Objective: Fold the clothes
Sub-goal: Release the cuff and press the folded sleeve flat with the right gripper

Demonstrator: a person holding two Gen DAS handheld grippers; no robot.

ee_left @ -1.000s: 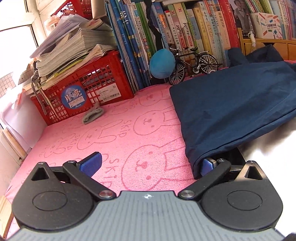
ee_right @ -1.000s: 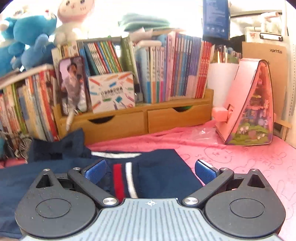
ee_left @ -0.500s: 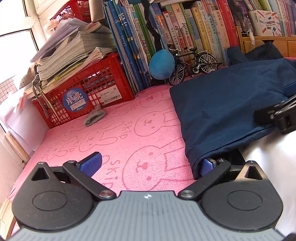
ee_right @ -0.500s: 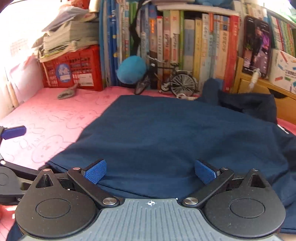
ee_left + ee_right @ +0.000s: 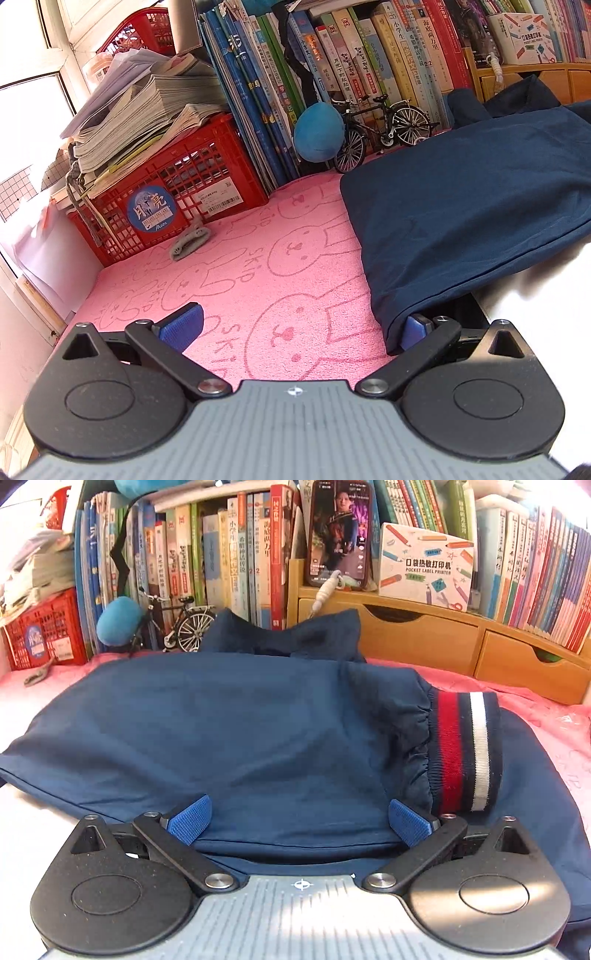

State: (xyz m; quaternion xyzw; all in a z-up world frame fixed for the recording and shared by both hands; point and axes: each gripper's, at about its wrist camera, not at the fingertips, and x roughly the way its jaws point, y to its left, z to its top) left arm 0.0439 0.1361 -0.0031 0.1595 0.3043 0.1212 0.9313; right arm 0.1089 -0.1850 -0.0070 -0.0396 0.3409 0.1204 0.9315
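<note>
A navy garment (image 5: 465, 206) lies on the pink rabbit-print mat (image 5: 236, 266), filling the right half of the left wrist view. My left gripper (image 5: 299, 325) is open at the garment's near left corner; the cloth drapes over its right fingertip (image 5: 415, 328), its left fingertip (image 5: 183, 323) is over bare mat. In the right wrist view the garment (image 5: 236, 731) is partly folded, a sleeve with a red, navy and white striped cuff (image 5: 465, 753) laid across it. My right gripper (image 5: 299, 818) is open just above the near folded edge, holding nothing.
A red crate (image 5: 173, 199) stacked with papers stands at the mat's back left, a grey rag (image 5: 190, 242) in front of it. Books, a blue plush (image 5: 319, 136) and a model bicycle (image 5: 380, 129) line the back. Wooden drawers (image 5: 461, 642) stand behind the garment.
The right gripper swung from the left side of the garment to face its middle and the striped cuff. It has left the left wrist view. The left gripper barely moved.
</note>
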